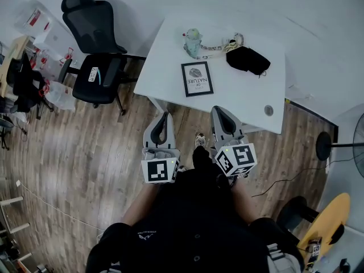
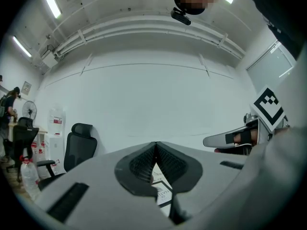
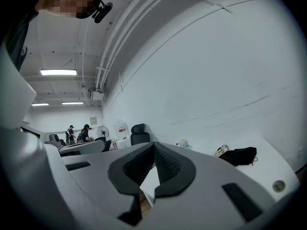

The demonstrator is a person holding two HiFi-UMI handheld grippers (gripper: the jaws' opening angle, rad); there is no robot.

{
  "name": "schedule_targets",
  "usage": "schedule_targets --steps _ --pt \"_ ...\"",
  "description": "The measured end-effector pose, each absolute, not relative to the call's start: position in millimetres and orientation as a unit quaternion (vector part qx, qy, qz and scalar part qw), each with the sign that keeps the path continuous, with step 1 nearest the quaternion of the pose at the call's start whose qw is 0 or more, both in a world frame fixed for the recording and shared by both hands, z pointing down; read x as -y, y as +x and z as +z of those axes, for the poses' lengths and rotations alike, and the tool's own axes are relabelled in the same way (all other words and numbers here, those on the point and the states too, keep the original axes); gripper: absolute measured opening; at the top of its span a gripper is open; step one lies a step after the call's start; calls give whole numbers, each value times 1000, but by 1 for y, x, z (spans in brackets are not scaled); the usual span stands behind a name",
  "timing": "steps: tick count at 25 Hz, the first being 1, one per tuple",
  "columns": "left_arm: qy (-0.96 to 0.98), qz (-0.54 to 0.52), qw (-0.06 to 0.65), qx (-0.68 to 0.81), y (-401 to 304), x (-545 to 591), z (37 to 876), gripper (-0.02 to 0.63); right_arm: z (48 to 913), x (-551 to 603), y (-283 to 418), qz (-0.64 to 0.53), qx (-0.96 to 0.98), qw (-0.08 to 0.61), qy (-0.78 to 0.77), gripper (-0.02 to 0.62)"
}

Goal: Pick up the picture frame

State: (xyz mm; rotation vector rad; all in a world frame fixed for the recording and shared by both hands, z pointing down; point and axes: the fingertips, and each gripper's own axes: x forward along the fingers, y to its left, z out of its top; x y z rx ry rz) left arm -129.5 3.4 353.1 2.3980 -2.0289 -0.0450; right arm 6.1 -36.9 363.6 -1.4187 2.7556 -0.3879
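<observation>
- The left tongs (image 1: 165, 117) are closed: in the left gripper view the two dark ribbed pads meet at their tips, and nothing is clamped between them.
- The right tongs (image 1: 222, 112) are closed as well. The right gripper view shows their pads pressed together at the tips and holding nothing.
- Both tongs point roughly level toward the white bench (image 1: 250, 98). Their tips are at its near edge, the left pair over the wooden floor (image 1: 85, 152) just short of it.
- The picture frame (image 1: 197, 78) lies flat on the bench, black-edged with a white print. It is ahead of both tongs and apart from them, touched by neither.
- In the left gripper view, part of the frame shows through the narrow gap below the closed pad tips.
- Farther back on the bench are a pale green cup (image 1: 193, 41) and a black pouch (image 1: 247, 60), both clear of the frame.
- A black office chair (image 1: 94, 56) stands beside the bench's left end.
</observation>
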Motion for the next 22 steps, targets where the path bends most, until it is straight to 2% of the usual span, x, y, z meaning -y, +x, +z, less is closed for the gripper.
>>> schedule_targets --steps 22 --pt "737 -11 -6 675 -73 139 361 7 376 192 57 -130 -898 -14 -421 -2"
